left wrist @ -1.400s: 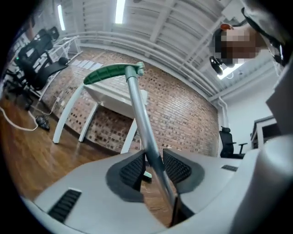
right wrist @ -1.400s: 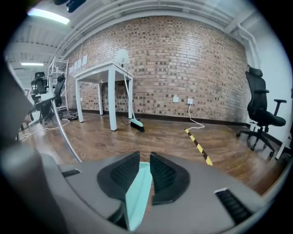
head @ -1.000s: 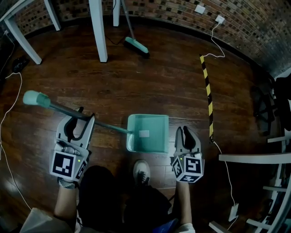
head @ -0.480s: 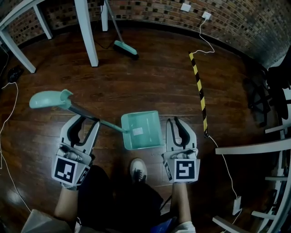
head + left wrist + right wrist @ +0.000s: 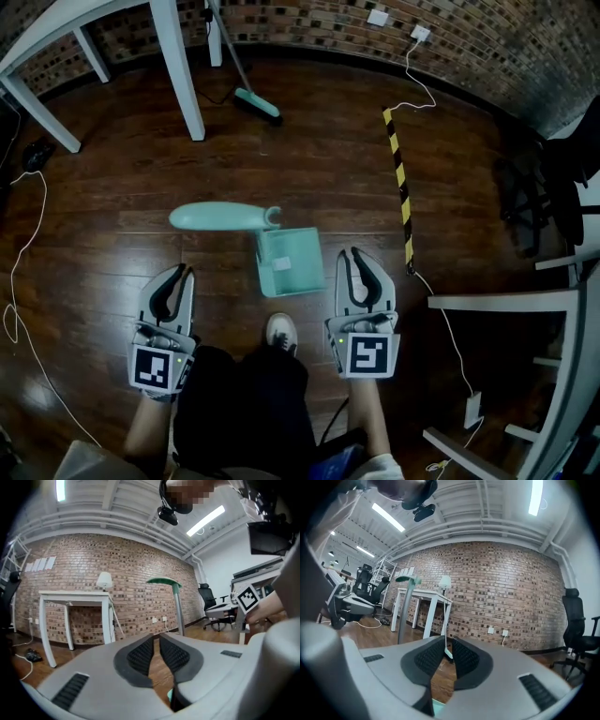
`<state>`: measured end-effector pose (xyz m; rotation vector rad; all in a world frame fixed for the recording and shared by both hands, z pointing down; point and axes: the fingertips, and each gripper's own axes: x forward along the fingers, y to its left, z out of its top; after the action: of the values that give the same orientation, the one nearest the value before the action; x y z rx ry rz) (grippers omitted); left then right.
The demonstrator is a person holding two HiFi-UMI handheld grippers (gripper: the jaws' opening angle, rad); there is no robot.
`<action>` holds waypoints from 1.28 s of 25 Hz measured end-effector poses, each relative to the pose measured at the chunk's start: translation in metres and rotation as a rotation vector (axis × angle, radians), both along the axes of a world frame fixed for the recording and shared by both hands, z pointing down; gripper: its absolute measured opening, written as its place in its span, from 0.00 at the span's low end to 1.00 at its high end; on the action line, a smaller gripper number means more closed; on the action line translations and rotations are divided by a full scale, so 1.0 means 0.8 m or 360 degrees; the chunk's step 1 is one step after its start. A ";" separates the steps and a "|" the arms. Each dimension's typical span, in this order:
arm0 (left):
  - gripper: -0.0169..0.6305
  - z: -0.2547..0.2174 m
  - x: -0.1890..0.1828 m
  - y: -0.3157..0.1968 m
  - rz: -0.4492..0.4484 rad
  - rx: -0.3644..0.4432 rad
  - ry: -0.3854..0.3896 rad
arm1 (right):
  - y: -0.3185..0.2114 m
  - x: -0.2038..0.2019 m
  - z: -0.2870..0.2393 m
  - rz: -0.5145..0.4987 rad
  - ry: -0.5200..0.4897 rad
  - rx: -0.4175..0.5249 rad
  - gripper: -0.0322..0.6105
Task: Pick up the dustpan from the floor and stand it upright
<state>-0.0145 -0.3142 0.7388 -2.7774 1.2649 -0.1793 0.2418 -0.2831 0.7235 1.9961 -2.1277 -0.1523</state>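
The teal dustpan (image 5: pixel 289 261) stands upright on the wooden floor, its long handle (image 5: pixel 220 217) pointing up at the head camera. My left gripper (image 5: pixel 184 273) hangs to its left and nearer me, apart from it. My right gripper (image 5: pixel 355 254) is just right of the pan, not touching. Both pairs of jaws have just been closing; only a narrow gap shows between the pads, with nothing in it. The handle rises right of my left gripper (image 5: pixel 157 641) as a grey pole (image 5: pixel 178 606). Left of my right gripper (image 5: pixel 446 642) the pole (image 5: pixel 404 613) shows again.
A white table's legs (image 5: pixel 178 66) and a teal broom (image 5: pixel 256 101) are at the far side. A yellow-black strip (image 5: pixel 398 187) runs along the floor at right. Cables (image 5: pixel 19 281) trail at left. My shoe (image 5: pixel 279 330) is just behind the pan. White furniture (image 5: pixel 497 302) stands at right.
The dustpan went from tilted, with its handle between the left jaws, to standing upright on its own. The left jaws let go and narrowed; the right jaws narrowed too.
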 end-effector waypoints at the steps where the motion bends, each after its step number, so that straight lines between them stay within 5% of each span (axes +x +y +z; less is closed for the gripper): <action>1: 0.02 -0.010 -0.010 -0.001 -0.0043 -0.0019 -0.0017 | 0.004 -0.004 -0.015 -0.0004 0.0002 -0.0024 0.11; 8: 0.01 -0.190 -0.049 -0.007 -0.0079 -0.0034 0.0002 | 0.025 -0.032 -0.190 -0.0041 -0.0045 -0.0102 0.05; 21: 0.00 -0.603 -0.084 0.051 0.0029 0.0206 0.0073 | 0.110 -0.075 -0.589 0.0081 -0.0133 0.0171 0.05; 26: 0.01 -0.694 -0.100 0.089 0.0092 0.0252 0.0115 | 0.148 -0.102 -0.688 0.0049 -0.0143 0.0286 0.05; 32: 0.02 -0.711 -0.081 0.133 0.0128 0.0210 0.0053 | 0.186 -0.096 -0.705 0.0000 -0.0254 0.0226 0.05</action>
<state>-0.0793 -0.2075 0.1698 -2.7228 1.1260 -0.0424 0.1654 -0.1345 0.1598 2.1536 -2.2723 -0.1530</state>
